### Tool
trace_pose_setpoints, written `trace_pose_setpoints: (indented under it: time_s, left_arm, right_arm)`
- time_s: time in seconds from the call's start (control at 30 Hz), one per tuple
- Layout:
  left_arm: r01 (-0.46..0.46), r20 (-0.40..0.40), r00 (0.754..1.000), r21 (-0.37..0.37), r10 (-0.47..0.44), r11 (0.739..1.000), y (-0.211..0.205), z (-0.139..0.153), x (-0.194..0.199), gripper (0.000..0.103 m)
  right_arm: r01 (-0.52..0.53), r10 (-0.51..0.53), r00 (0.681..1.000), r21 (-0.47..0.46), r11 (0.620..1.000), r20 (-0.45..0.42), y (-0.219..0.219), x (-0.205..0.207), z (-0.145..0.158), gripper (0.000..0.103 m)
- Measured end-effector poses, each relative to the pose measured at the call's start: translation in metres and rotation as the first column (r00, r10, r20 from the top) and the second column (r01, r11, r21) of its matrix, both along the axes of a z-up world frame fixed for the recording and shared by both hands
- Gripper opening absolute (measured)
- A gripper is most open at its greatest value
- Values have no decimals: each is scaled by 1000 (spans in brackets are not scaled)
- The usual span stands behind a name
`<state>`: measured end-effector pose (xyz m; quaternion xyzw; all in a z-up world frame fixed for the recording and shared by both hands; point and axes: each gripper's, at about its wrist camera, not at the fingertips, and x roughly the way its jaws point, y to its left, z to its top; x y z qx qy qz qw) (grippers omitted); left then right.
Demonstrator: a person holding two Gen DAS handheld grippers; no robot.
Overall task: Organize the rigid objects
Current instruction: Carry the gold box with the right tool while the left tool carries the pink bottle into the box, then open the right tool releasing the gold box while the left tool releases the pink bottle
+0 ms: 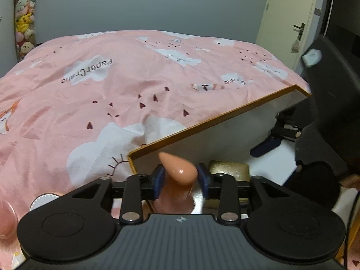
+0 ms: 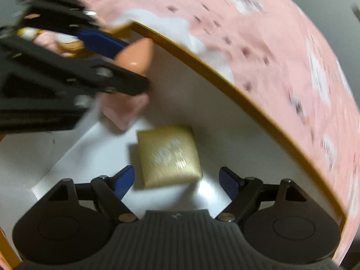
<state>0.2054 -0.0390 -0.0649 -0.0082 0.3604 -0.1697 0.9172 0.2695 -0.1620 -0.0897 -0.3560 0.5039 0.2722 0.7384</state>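
My left gripper (image 1: 178,180) is shut on a glossy peach teardrop-shaped object (image 1: 177,171) and holds it over the near corner of a white box with a gold rim (image 1: 216,118). The same gripper (image 2: 132,65) and peach object (image 2: 135,55) show at the upper left in the right wrist view. A flat gold square piece (image 2: 168,156) lies on the box floor; its edge shows in the left wrist view (image 1: 229,168). My right gripper (image 2: 176,178) is open and empty, just above the gold piece. A pale pink object (image 2: 126,112) sits under the left gripper.
The box (image 2: 236,94) rests on a bed with a pink printed cover (image 1: 112,78). A black office chair (image 1: 333,103) stands at the right. A round silver lid (image 1: 41,199) and a pink translucent item (image 1: 6,220) lie at the lower left on the bed.
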Motion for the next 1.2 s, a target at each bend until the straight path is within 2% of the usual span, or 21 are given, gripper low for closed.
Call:
trace_pose_setpoints:
  time_s: [0.03,0.07,0.1,0.17,0.23,0.37,0.5,0.57,0.77,0.83,0.87,0.9,1.0,1.13,1.2]
  left_arm:
    - [11,1,1000,4,-11,1000,-1,1,-1,55]
    - [18,13,1000,15,-18,1000,-3,2,-4,70]
    - [17,33,999,29,-18,999,-4,4,-8,76]
    - [20,61,998,50,-23,999,-6,6,-12,79]
    - [16,74,997,52,-20,999,-4,10,-15,79]
    - [-14,64,998,-20,16,1000,11,20,-20,81]
    - [-79,-18,997,-126,77,989,32,27,-19,80]
    - [-103,-50,994,-178,96,979,42,31,-21,75]
    - [-171,-98,983,-221,152,960,63,32,-23,70]
    - [-180,-103,982,-226,161,957,67,33,-24,70]
    - [-184,-105,981,-219,164,958,67,32,-24,70]
    - [-188,-107,980,-210,169,959,68,31,-25,70]
    - [-198,-113,977,-196,178,960,70,29,-25,69]
    - [-208,-113,975,-173,190,963,71,27,-27,69]
    - [-204,-106,976,-160,189,966,71,27,-29,69]
  right_arm:
    - [54,-54,998,8,999,-28,-4,5,-1,81]
    - [113,-111,992,26,993,-64,-9,9,-2,81]
    - [156,-150,984,52,986,-97,-13,12,-2,80]
    - [213,-196,968,103,972,-155,-20,16,-4,79]
    - [227,-208,965,113,967,-159,-23,14,-5,74]
    - [207,-196,974,95,974,-113,-27,14,-15,63]
    - [171,-162,983,105,980,-92,-27,12,-15,59]
    - [151,-143,986,106,983,-82,-12,10,-12,54]
    - [3,-1,999,43,999,-44,5,4,-11,45]
    - [-73,73,997,16,997,-34,9,0,-10,34]
    - [-101,101,994,11,995,-33,10,-2,-8,22]
    - [-130,130,991,2,992,-33,13,-3,-9,20]
    - [-176,175,984,-24,984,-40,21,-5,-11,20]
    - [-171,169,985,-44,984,-44,26,-5,-13,21]
    - [-155,154,987,-42,987,-36,27,-2,-13,26]
